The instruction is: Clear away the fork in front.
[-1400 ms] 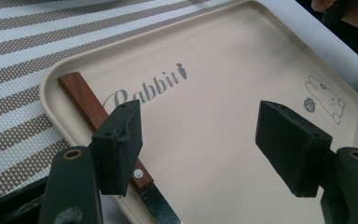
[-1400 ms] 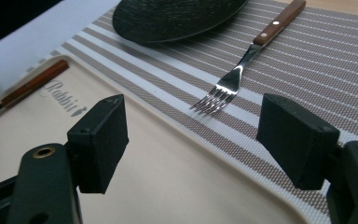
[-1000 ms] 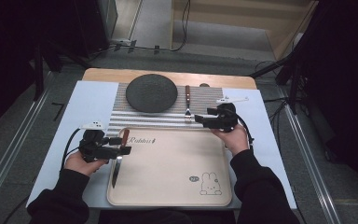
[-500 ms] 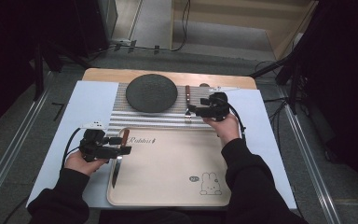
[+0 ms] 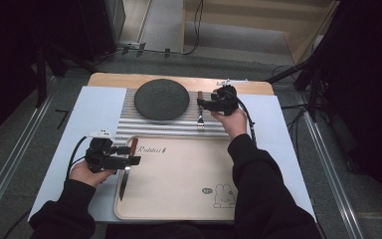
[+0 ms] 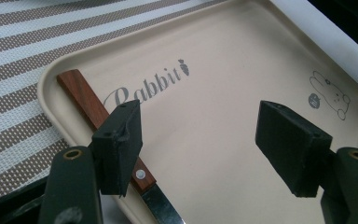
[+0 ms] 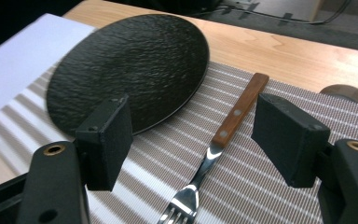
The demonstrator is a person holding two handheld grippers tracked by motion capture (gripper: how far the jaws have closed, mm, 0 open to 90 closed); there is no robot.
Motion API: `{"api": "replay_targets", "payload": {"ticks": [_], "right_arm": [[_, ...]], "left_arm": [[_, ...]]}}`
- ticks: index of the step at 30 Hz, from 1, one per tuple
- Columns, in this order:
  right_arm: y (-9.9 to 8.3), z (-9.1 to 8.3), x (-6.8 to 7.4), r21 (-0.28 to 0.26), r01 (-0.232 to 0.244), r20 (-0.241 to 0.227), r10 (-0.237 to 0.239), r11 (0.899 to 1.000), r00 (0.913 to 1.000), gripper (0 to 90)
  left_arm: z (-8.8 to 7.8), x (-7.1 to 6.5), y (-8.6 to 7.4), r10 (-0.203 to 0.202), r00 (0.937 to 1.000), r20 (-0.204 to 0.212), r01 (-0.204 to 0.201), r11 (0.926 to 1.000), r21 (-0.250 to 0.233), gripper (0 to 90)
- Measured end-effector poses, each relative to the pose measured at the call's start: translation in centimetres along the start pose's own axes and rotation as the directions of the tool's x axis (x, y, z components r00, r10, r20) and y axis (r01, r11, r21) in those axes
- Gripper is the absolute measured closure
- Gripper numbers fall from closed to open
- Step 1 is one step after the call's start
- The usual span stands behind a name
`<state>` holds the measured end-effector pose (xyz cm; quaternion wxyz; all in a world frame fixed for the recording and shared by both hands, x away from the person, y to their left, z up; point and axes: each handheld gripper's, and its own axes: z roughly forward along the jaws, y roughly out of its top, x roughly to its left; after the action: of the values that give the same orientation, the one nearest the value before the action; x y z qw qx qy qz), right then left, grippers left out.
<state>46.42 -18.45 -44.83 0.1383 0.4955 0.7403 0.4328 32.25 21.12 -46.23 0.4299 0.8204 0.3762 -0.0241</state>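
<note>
Nearest me, my left gripper [image 5: 129, 154] hangs spread over the tray [image 5: 179, 199], jaws empty, above the knife [image 5: 127, 167] at the tray's left edge. Farther off to the right, my right gripper [image 5: 202, 103], also spread, hovers over the fork [image 5: 200, 112] on the striped mat [image 5: 129, 127], just right of the plate [image 5: 161, 99].

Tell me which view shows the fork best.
The right gripper view: the fork lies close between the open fingers, wooden handle, rivets and tines plain on the striped mat, beside the black plate. The high view shows it small, by the right gripper.
</note>
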Motion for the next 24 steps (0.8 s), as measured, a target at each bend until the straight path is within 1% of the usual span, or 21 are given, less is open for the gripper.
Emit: {"api": "replay_targets", "payload": {"ticks": [4,7,9,13,19,21,24], "right_arm": [[0.5,1.1,0.2,0.002,0.002,0.021,-0.002,1.0,0.9998,26.9],[0.6,2.0,0.2,0.006,-0.011,0.029,0.011,1.0,0.9995,27.2],[0.6,2.5,0.2,0.008,-0.003,0.047,0.003,1.0,0.9989,27.8],[0.6,3.4,0.1,0.032,-0.007,0.077,0.004,0.999,0.997,28.0],[0.6,4.0,-0.5,0.038,-0.047,0.113,0.042,0.998,0.9927,29.2],[0.6,4.2,-0.7,0.051,-0.056,0.133,0.049,0.997,0.9899,29.6],[0.4,4.5,-0.8,0.068,-0.071,0.151,0.06,0.995,0.9867,30.4]], "left_arm": [[0.0,0.0,0.0,0.0,1.0,0.0,0.0,1.0,-0.001,31.9],[0.0,0.0,0.0,0.002,1.0,0.0,-0.002,1.0,0.0,31.9],[0.0,0.0,0.0,0.003,1.0,0.001,-0.003,1.0,0.0,31.9],[-0.1,0.0,0.0,0.002,1.0,0.001,-0.002,1.0,0.0,31.9],[0.0,0.0,0.0,0.002,1.0,0.002,-0.002,1.0,0.0,31.9],[0.0,0.0,0.0,0.003,1.0,0.002,-0.003,1.0,0.003,31.9],[0.0,0.0,0.0,0.003,1.0,0.002,-0.003,1.0,0.004,31.9]]}}
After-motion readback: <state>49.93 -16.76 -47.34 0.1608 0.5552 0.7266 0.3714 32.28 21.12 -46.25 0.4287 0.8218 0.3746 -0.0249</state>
